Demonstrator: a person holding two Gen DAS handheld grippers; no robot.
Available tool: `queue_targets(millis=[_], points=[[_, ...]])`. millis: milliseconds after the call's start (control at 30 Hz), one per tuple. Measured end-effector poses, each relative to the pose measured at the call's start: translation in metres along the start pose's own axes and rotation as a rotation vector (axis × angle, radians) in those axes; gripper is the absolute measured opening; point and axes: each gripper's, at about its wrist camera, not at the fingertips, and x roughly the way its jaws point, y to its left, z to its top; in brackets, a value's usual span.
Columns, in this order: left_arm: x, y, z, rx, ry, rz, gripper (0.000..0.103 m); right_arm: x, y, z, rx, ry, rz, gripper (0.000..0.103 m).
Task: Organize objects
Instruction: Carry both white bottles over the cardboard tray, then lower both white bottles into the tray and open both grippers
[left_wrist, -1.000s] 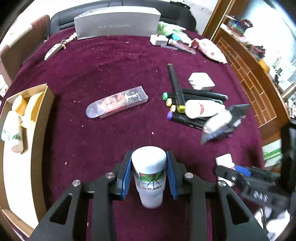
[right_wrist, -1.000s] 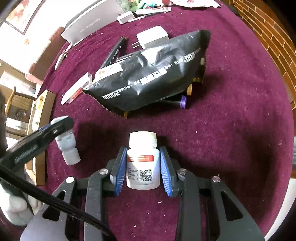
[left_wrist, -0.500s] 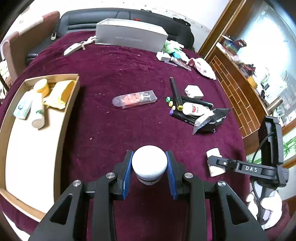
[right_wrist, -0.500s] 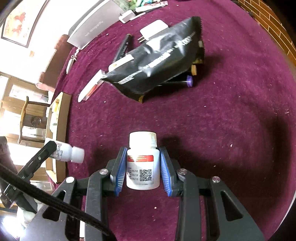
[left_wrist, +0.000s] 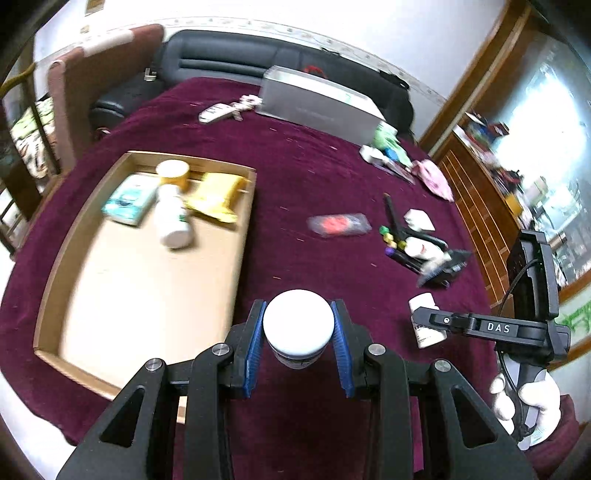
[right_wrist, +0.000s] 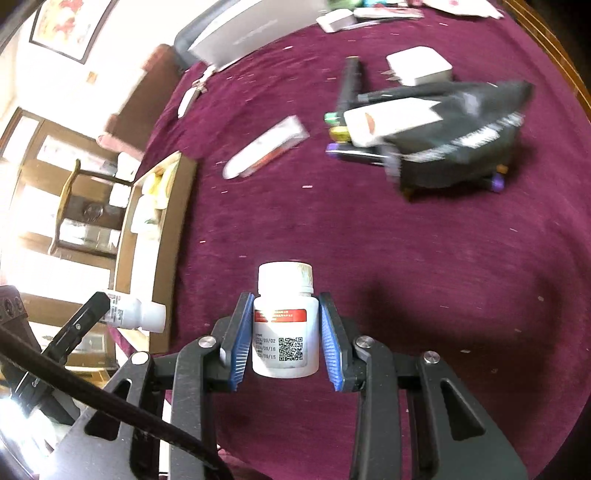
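My left gripper (left_wrist: 297, 332) is shut on a white bottle (left_wrist: 297, 326), seen cap-first, above the cloth just right of the wooden tray (left_wrist: 243, 236). From the right wrist view that same bottle (right_wrist: 135, 314) hangs over the tray's near corner (right_wrist: 162, 258). My right gripper (right_wrist: 284, 332) is shut on a white pill bottle with a red label band (right_wrist: 285, 325), held upright over the maroon cloth. In the left wrist view this pill bottle (left_wrist: 424, 321) shows at the right, in the other gripper held by a gloved hand (left_wrist: 524, 402).
The tray holds a lying white bottle (left_wrist: 171, 218), a yellow pouch (left_wrist: 218, 195), a teal pack (left_wrist: 127, 201) and a yellow-capped jar (left_wrist: 172, 172). On the cloth lie a clear case (left_wrist: 338, 225), markers (left_wrist: 400, 236), a black pouch (right_wrist: 461, 136), a white charger (right_wrist: 419, 64) and a grey box (left_wrist: 317, 107).
Both hands have risen and moved left toward the tray. The left-held bottle has tipped so its cap faces the camera and now sits near the tray's edge. Both grips are unchanged.
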Motion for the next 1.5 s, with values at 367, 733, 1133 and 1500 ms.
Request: queue_targets(millis=[367,733,1133,1500], points=[[-0.013,0.091,0.015,-0.071,-0.004,0.076,0.030,0.045,0.086,0.019,-0.081,0.048,0.073,0.032],[0.015,0.151,0.034,-0.057,0.080,0.035,0.030,0.103,0.169,0.031,-0.133,0.087,0.075,0.033],[0.043,0.194,0.063,-0.012,0.147,0.023,0.030,0.156,0.204,0.035,-0.111,0.120,0.021,0.033],[0.070,0.218,0.086,-0.008,0.173,0.031,0.030,0.191,0.229,0.038,-0.114,0.156,0.028,0.033]])
